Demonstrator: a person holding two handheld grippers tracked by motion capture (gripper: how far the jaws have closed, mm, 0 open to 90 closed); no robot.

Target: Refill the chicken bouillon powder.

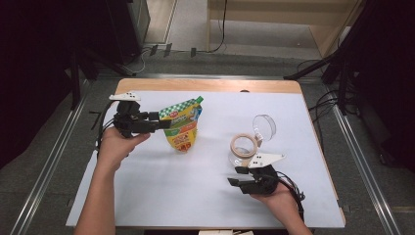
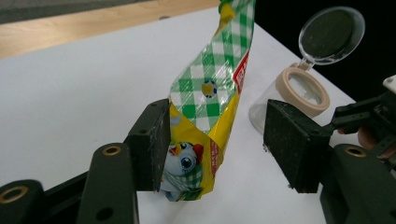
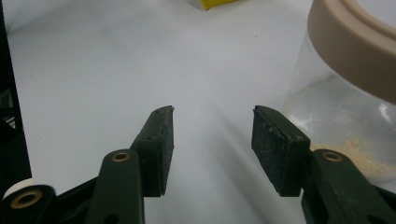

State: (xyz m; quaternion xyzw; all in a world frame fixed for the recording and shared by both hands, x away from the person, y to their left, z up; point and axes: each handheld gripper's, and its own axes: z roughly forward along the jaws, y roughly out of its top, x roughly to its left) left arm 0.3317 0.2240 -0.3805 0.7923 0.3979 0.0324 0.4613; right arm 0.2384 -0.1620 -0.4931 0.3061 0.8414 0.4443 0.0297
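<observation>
Both grippers spread wide: left gripper (image 2: 212, 149) bracketing the green-checked pouch (image 2: 205, 107) standing upright left of centre on the white table cover (image 1: 147, 181), one pad touching its side, the other well clear; right gripper (image 3: 212, 149) hanging empty just beside the open clear jar (image 1: 243, 147) with tan rim and flipped-up lid (image 1: 264, 126). Best to close squarely on the pouch's firm midsection, avoiding a crushing squeeze, and steady the jar before tilting. Wooden table edge (image 1: 205, 85) beyond, grey floor, cables and dark stands around.
</observation>
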